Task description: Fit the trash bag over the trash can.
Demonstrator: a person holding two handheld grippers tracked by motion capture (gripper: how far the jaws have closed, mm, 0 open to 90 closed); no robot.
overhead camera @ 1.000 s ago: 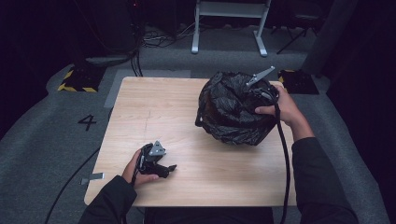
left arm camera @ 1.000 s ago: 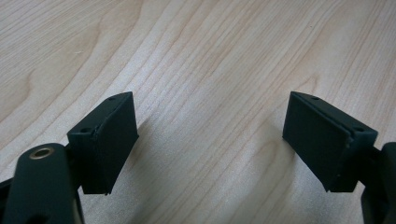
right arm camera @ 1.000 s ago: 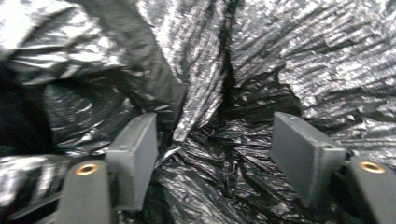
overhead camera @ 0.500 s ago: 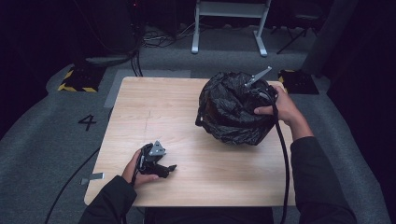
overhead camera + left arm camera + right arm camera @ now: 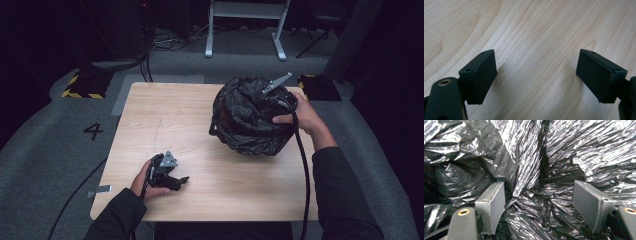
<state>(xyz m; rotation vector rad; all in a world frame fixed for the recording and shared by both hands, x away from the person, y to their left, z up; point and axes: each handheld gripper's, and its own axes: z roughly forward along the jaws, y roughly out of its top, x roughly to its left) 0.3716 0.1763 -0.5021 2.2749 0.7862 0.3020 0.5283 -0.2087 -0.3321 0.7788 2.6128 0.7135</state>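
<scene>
Bag (image 5: 250, 117): black, crumpled, bulging, on right half of table (image 5: 165, 115), near far edge. Right gripper (image 5: 539, 197) pushed into top folds, jaws apart, just been opening, loose film between but not pinched. Left gripper (image 5: 536, 72) resting low over bare wood near front left, jaws apart, empty. Likely trouble: closing on one thin fold and tearing or slipping off slick plastic; lifting one-handed and tipping whole bundle toward edge; cable (image 5: 302, 165) snagging on bag.
</scene>
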